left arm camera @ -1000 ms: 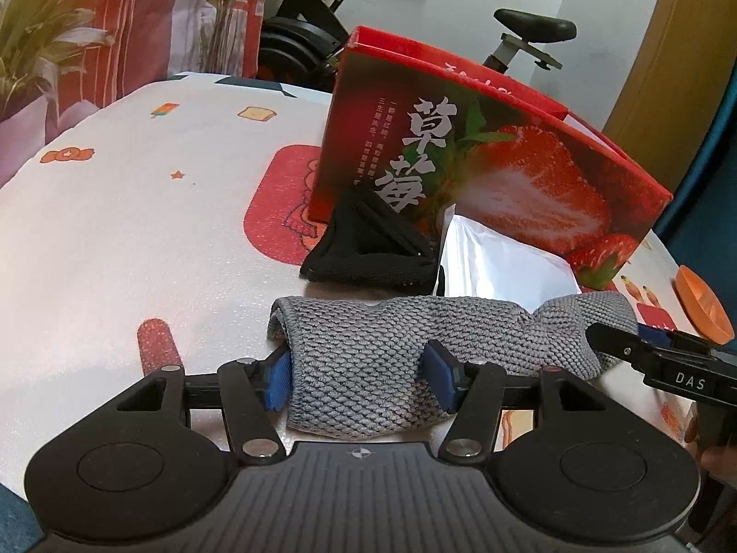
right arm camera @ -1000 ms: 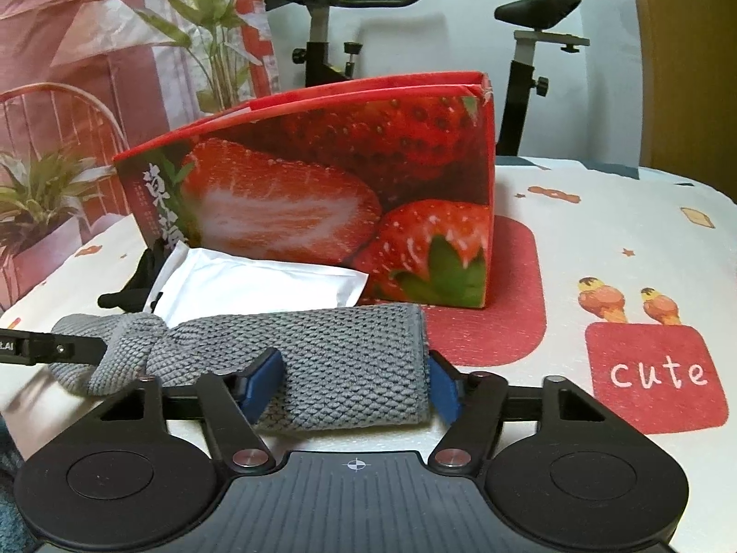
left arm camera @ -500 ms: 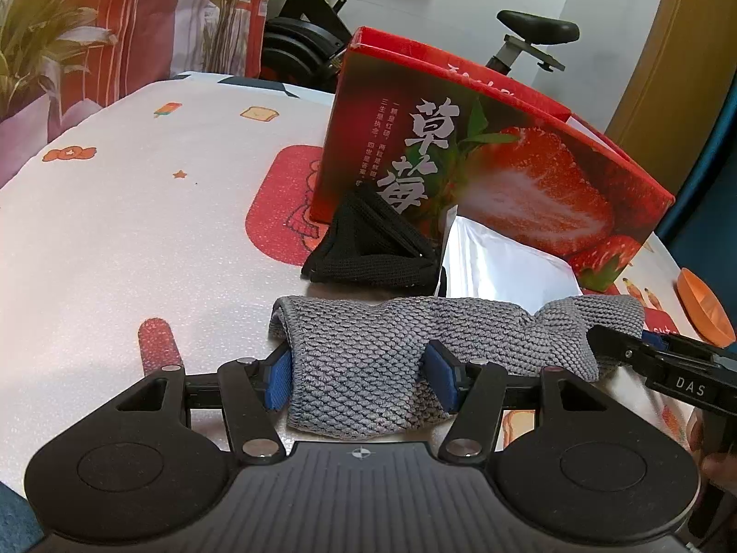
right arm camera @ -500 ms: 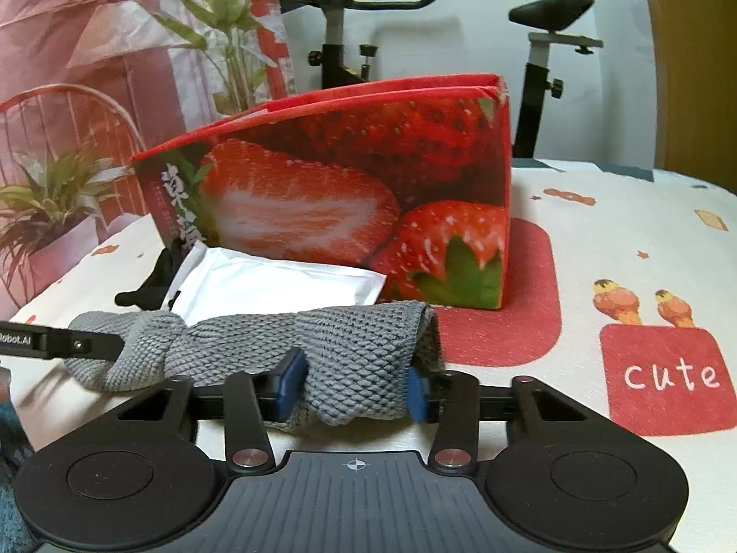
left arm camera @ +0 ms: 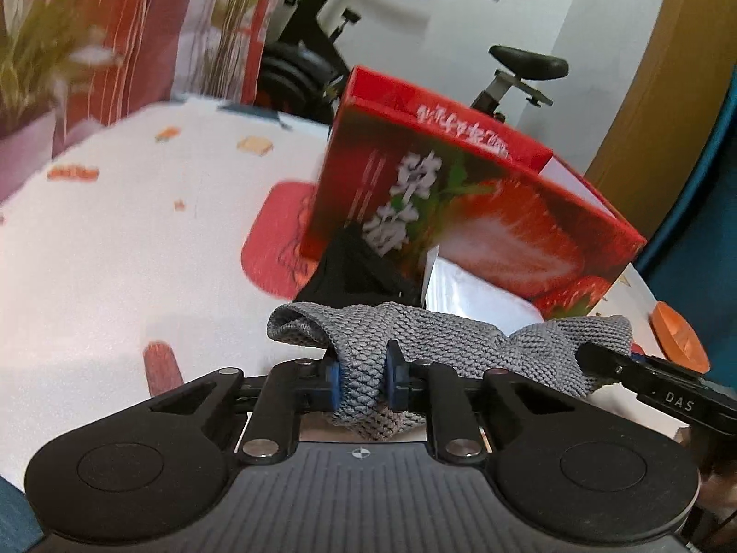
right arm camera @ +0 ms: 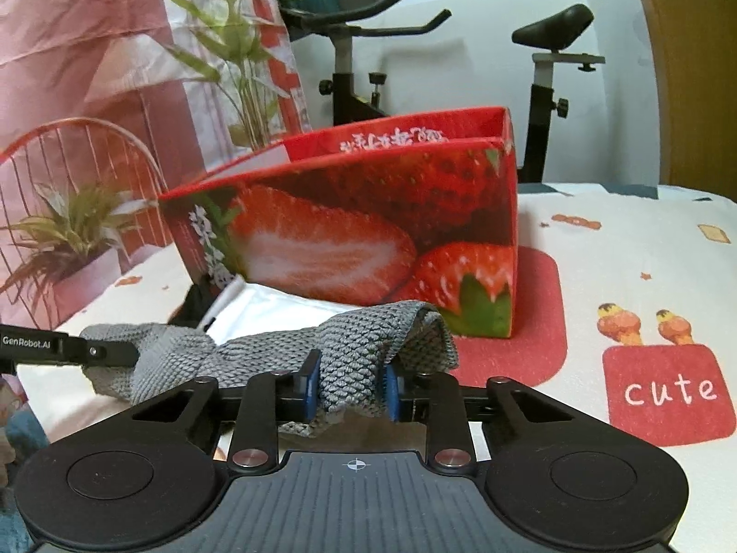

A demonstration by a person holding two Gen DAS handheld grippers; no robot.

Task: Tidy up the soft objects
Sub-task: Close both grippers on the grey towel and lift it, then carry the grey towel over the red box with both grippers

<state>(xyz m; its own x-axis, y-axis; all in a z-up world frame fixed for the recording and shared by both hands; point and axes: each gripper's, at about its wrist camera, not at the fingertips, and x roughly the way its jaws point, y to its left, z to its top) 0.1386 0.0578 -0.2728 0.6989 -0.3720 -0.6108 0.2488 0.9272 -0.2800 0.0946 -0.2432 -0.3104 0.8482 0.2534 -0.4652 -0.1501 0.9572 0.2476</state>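
A grey knitted cloth (left arm camera: pixel 442 336) hangs stretched between my two grippers, lifted off the table. My left gripper (left arm camera: pixel 361 382) is shut on its left end. My right gripper (right arm camera: pixel 350 385) is shut on its right end (right arm camera: pixel 359 345). Each gripper shows at the edge of the other's view. Behind the cloth a white soft pack (left arm camera: pixel 479 290) and a black fabric piece (left arm camera: pixel 350 267) lie against an open red strawberry box (right arm camera: pixel 368 230).
The table has a white cloth with red cartoon patches (right arm camera: pixel 663 391). An orange dish (left arm camera: pixel 677 336) sits at the right edge. An exercise bike (right arm camera: pixel 359 46), plants and a red chair stand beyond the table.
Both grippers have closed on the grey cloth and raised it off the table. The cloth now bunches between the pads and the views tilt upward.
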